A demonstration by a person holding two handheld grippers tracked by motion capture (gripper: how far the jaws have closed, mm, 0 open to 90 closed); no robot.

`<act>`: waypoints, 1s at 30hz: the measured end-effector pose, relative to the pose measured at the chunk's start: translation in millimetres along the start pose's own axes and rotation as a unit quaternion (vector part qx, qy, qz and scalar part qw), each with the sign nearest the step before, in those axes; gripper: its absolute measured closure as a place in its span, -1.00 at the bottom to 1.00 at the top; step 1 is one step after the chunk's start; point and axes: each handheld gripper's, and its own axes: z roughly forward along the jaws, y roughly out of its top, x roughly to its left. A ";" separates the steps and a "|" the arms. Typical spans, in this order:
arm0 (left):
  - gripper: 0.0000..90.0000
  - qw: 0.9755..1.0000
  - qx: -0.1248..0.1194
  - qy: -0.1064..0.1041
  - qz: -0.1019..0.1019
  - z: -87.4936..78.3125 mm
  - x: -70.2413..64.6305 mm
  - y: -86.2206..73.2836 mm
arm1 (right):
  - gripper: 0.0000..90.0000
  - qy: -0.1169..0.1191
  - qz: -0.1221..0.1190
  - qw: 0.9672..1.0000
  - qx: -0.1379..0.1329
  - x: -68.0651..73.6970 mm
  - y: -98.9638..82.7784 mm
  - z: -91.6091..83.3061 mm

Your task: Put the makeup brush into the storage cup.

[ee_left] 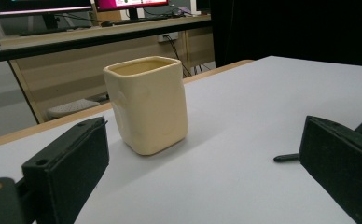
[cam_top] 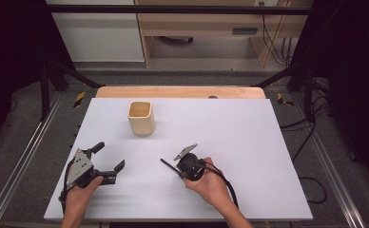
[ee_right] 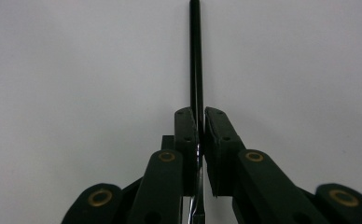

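The right gripper [ee_right: 198, 123] is clenched on a thin black pen [ee_right: 195, 56], low over the white table [cam_top: 249, 142], near the middle. The left gripper [cam_top: 107, 161] waits released, holding nothing. Next, I think, the pen must be lifted to the far cream cup [cam_top: 140, 118] and dropped in.

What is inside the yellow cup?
The cup looks empty near its rim: bare cream inner walls in the high view. Its bottom is hidden by the walls, so something small could lie there.
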 end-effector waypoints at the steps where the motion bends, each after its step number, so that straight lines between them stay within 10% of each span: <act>1: -0.97 1.000 -0.001 -0.001 0.002 0.9 -1.7 0.5 | 0.87 -0.001 -0.004 1.000 0.000 -1.4 1.3 -1.8; 19: -0.97 0.994 0.029 -0.047 0.090 29.6 -44.0 25.3 | 0.87 0.015 -0.019 0.999 0.022 -32.2 24.0 -41.7; 30: -0.96 0.977 0.054 -0.085 0.185 53.5 -74.3 41.5 | 0.87 0.021 -0.043 0.998 0.044 -38.6 35.7 -61.3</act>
